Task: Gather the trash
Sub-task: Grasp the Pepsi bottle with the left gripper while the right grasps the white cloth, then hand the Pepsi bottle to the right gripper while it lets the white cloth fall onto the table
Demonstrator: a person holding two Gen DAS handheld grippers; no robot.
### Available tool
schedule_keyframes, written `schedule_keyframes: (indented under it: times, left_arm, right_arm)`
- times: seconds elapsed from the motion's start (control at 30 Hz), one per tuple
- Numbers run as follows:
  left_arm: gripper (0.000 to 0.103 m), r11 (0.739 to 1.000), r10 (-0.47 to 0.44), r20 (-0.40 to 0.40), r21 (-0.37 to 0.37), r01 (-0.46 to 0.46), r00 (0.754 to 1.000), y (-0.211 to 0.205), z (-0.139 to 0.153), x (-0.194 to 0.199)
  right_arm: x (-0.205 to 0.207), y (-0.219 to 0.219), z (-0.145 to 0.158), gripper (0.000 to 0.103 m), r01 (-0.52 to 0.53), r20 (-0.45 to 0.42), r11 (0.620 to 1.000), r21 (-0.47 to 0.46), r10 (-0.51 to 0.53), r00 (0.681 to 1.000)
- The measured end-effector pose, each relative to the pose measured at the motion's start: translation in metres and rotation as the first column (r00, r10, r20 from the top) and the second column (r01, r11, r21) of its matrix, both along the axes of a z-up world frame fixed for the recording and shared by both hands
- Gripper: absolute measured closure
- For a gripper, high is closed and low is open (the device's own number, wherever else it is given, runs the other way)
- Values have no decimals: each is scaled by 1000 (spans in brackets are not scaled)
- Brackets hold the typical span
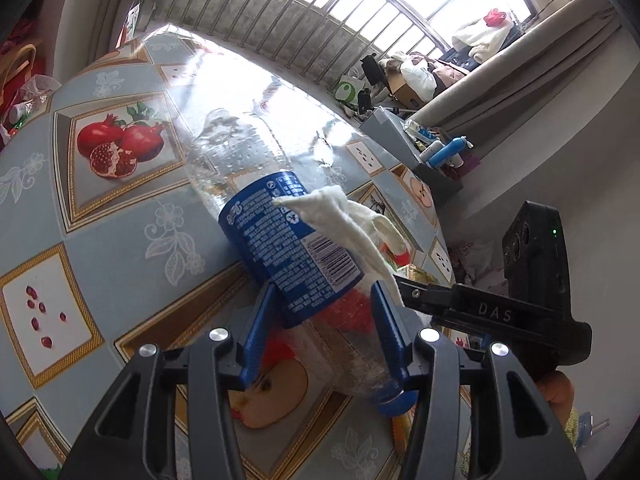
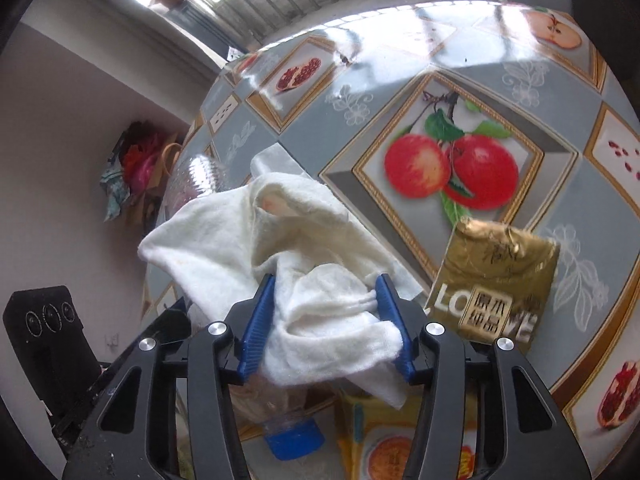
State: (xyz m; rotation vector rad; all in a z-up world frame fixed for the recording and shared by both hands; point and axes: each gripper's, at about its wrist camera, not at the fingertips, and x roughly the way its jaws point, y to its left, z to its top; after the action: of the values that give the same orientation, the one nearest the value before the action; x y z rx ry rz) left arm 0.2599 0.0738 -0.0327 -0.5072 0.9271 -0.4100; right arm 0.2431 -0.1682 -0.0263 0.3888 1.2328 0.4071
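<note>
Pouch point(image 2: 496, 280), perhaps foil, right view only

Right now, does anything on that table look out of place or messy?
Yes. A clear plastic bottle is gripped, tipped over the table. A crumpled white cloth drapes against it, and a creased gold packet lies nearby.

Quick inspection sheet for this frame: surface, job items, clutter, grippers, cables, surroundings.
Surface: table under a glossy fruit-print cover.
Job's things: clear plastic bottle with blue label and cap; white cloth; gold packet; yellow packet.
Clutter: nothing else seen on the table.
Grippers: left gripper clamps the bottle; right gripper has the cloth bunched between its pads.
Cables: nothing seen.
Surroundings: barred window, sofa piled with clothes and boxes, grey wall.
</note>
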Motion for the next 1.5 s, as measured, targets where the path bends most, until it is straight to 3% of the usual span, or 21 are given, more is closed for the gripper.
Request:
schedule_keyframes:
  times: [0.27, 0.53, 0.7, 0.83, 1.0, 1.1, 1.27, 1.4, 1.5]
  left_arm:
    - [56, 999, -54, -15, -6, 54, 998, 5, -3, -48]
    - [56, 990, -116, -69, -89, 110, 991, 15, -10, -95]
    - [56, 983, -161, -68, -101, 153, 985, 17, -10, -115]
    - [56, 988, -151, -41, -51, 149, 988, 16, -3, -117]
    - [56, 991, -133, -8, 4, 133, 991, 25, 1, -120]
    - [56, 992, -122, 10, 38, 121, 992, 30, 2, -120]
    - [56, 989, -96, 45, 117, 90, 994, 38, 4, -118]
    - [56, 986, -87, 52, 146, 79, 995, 43, 3, -114]
    - [56, 985, -88, 50, 151, 79, 995, 46, 1, -113]
  right_arm:
    - [-53, 6, -1, 57, 12, -4, 1000, -7, -13, 1000]
    - [-102, -2, -4, 57, 57, -14, 998, 31, -56, 998]
    - [-122, -2, -5, 57, 96, -2, 995, 40, -96, 995]
    - [-118, -14, 5, 53, 142, 49, 990, 2, -142, 989]
    - [-125, -27, 28, 40, 207, 156, 977, -46, -198, 968]
    - [-137, -35, 46, 40, 233, 237, 972, -42, -217, 947]
    - [-164, -22, 66, 40, 108, 311, 993, 46, -117, 943]
    - [-165, 21, 53, 40, -31, 259, 996, 79, 9, 966]
    - [-160, 39, 40, 44, -68, 220, 996, 62, 53, 974]
